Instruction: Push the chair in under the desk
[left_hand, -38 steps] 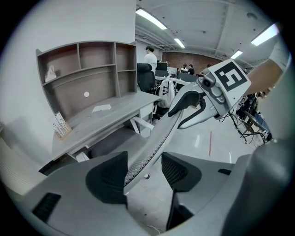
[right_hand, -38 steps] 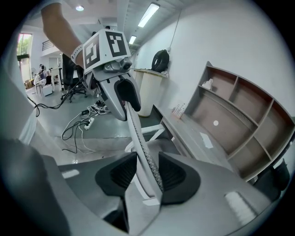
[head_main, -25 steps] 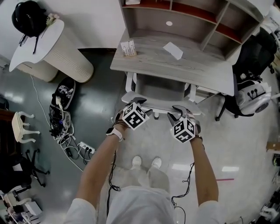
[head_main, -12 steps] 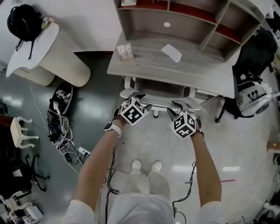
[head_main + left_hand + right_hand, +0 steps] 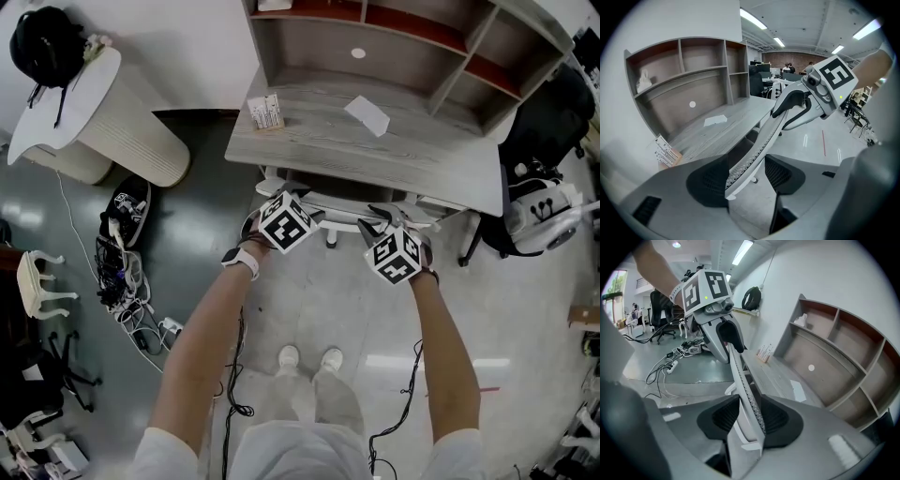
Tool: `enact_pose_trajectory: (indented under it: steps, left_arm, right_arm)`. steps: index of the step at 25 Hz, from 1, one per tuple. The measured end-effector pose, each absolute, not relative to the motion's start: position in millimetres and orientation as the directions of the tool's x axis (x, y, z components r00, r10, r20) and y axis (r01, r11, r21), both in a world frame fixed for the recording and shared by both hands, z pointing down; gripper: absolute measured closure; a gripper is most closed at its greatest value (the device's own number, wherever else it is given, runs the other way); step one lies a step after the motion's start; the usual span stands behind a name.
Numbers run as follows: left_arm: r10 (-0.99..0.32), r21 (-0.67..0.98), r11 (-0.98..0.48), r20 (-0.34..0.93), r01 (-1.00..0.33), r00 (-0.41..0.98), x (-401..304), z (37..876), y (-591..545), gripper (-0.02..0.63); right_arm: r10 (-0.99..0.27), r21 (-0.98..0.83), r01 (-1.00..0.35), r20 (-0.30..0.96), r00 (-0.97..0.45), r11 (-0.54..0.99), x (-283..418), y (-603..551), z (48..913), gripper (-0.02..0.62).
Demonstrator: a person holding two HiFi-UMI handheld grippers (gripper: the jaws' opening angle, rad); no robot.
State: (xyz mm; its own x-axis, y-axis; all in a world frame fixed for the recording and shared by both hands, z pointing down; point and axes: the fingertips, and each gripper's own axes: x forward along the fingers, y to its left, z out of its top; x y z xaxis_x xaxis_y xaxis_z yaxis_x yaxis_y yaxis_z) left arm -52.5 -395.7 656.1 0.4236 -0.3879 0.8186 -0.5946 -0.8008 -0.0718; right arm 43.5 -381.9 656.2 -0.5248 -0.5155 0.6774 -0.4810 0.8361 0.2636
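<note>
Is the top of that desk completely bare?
No, a white sheet of paper and a small printed packet lie on the desk.

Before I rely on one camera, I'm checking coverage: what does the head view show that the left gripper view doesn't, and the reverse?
Only the head view: the person's shoes, the cables and a white side table. Only the left gripper view: ceiling lights and a distant office. Both: the desk, the paper on it, and the chair with the right tongs clamped on its back's top edge.
</note>
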Motion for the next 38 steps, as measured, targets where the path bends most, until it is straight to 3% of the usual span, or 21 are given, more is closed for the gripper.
enact_pose_trajectory:
  steps: [14,18,24,27,30,38]
  left_arm:
    - [-0.468,-0.154,-0.782,0.786,-0.604,0.404,-57,650,-396,0.359]
    - [-0.520,-0.185,-0.764,0.743,-0.618,0.421,-53,629,-392,0.350]
    - [-0.561,-0.168,-0.728,0.703,-0.665,0.436,-56,604,-363,0.353]
    - [-0.582,-0.167,-0.699,0.696,-0.695,0.419,-66,595,-345,0.424]
    - [-0.624,-0.121,-0.644,0.654,-0.755,0.427,-78,579,-327,0.454]
    - [-0.739,-0.082,-0.506,0.554,-0.858,0.383,-103,538,-272,0.574]
  right_arm:
    - [-0.542,0.272,-0.516,0.679,-0.495,0.812,42,-383,653,0.428]
    - [-0.571,0.264,-0.552,0.641,-0.512,0.791,38,-378,633,0.399]
    - [-0.601,0.259,-0.581,0.597,-0.531,0.771,39,-354,604,0.405]
    - [-0.639,0.212,-0.651,0.554,-0.534,0.729,45,-340,586,0.449]
    - [-0.684,0.183,-0.710,0.506,-0.525,0.680,51,-325,568,0.511]
    - [-0.754,0.152,-0.785,0.434,-0.493,0.601,67,-283,520,0.577]
